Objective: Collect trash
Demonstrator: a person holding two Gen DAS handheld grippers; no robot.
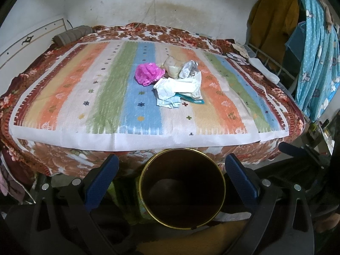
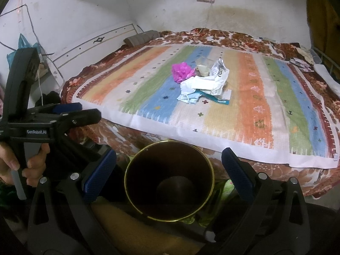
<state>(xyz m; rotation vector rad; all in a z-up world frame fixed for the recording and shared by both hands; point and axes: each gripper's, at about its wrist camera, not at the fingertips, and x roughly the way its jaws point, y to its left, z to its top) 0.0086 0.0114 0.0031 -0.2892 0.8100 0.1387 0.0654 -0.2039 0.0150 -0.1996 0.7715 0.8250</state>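
Both the left gripper (image 1: 171,163) and the right gripper (image 2: 169,159) hover with jaws spread wide and empty above a dark, gold-rimmed bin (image 1: 182,188) at the bed's near edge. The trash pile (image 1: 177,82), with a crumpled pink bag (image 1: 148,73), white wrappers and a blue mask, lies farther off, mid-bed on the striped mat (image 1: 74,93), well apart from both grippers.

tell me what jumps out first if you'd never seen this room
A small heap of trash in the middle of the striped bedcover, topped by a crumpled bright pink bag on its left side. Next, the dark, gold-rimmed bin standing at the foot of the bed, seen between each open gripper's blue pads.
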